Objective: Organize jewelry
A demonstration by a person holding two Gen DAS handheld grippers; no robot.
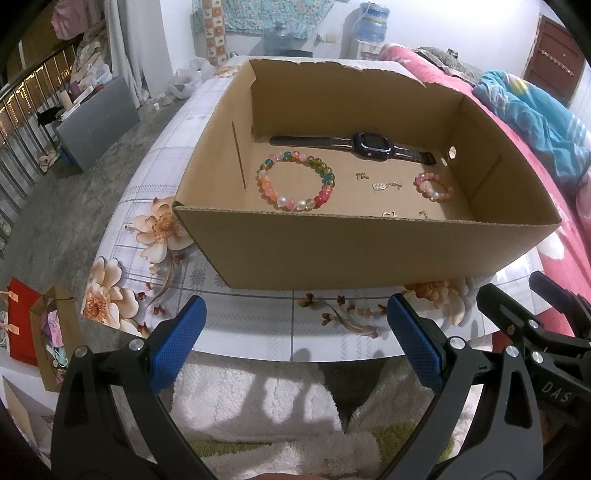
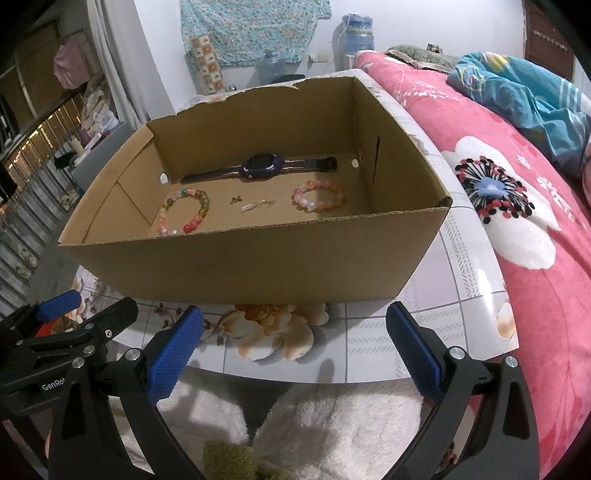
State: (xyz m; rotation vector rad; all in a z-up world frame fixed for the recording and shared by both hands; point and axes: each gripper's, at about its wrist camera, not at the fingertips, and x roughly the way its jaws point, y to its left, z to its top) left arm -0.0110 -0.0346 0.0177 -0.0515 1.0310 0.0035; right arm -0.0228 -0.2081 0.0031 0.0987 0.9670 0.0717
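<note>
The near wall of the cardboard box [image 1: 369, 254] cuts off part of its floor: in the left wrist view two small gold charms [image 1: 388, 213] only peek over that edge, and in the right wrist view the lower beads of the large beaded bracelet [image 2: 184, 215] sit right at it. The small silver and gold pieces [image 1: 380, 185] in the middle of the box floor are too tiny to identify.

The box stands on a desk [image 2: 461, 266] covered in a floral, tile-patterned sheet, directly ahead of both tongs. A bed with a pink flowered blanket [image 2: 517, 221] runs beside the desk, to the right of the right tongs. Beyond the box a water dispenser bottle [image 2: 356, 33] stands against the wall. White fluffy fabric [image 1: 258, 398] lies below the tongs, short of the desk edge.

Inside the box, a dark watch [image 1: 365, 147] lies flat along the far wall. The large beaded bracelet [image 1: 297, 180] lies ahead of the left tongs, the smaller pink bracelet [image 2: 319, 195] ahead of the right tongs, well apart from each other.

The left tongs [image 1: 297, 343] are spread wide, holding and touching nothing, hovering before the desk edge. The right tongs [image 2: 295, 347] are likewise spread wide and empty, just beside the left.
</note>
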